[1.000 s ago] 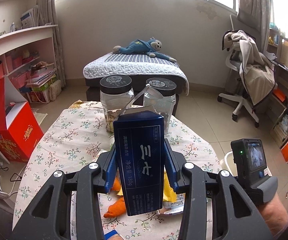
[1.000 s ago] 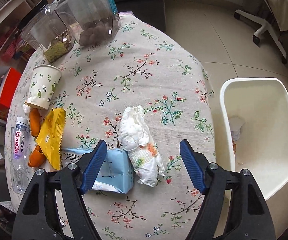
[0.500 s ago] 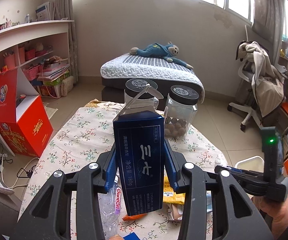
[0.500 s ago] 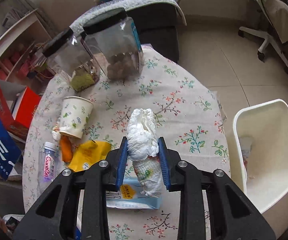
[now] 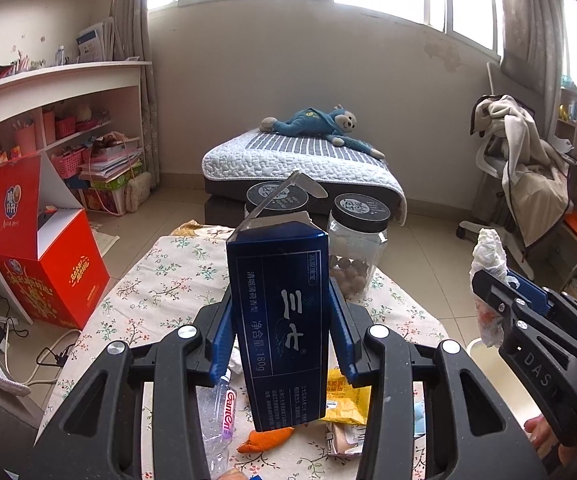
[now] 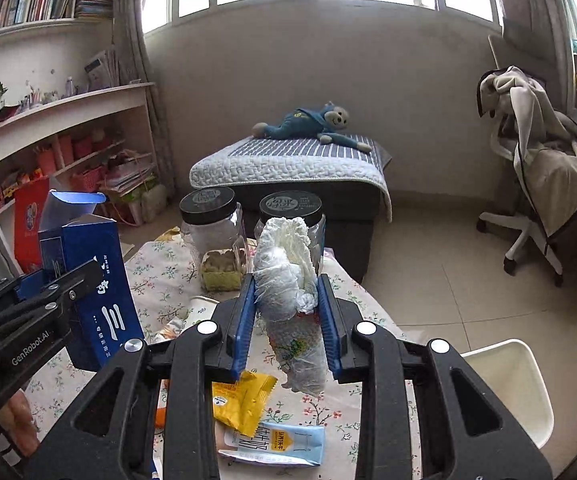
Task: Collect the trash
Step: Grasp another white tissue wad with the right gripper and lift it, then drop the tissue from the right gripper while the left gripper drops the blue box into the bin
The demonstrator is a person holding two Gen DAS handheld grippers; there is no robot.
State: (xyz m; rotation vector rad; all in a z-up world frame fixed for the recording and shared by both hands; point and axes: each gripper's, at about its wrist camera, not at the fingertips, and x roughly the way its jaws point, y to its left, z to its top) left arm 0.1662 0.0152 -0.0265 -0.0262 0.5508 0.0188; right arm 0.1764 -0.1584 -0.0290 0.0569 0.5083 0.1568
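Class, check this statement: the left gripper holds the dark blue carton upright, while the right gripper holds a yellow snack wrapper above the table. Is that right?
One detail is wrong. The right gripper holds a crumpled white tissue wad, as the right wrist view shows; the yellow snack wrapper lies on the table. The left gripper does hold the dark blue carton upright.

The right gripper (image 6: pixel 286 316), whose jaws have just been closing, now clamps the crumpled white tissue wad (image 6: pixel 288 292) and has lifted it off the floral worktop (image 6: pixel 160 280), tilting up toward level.
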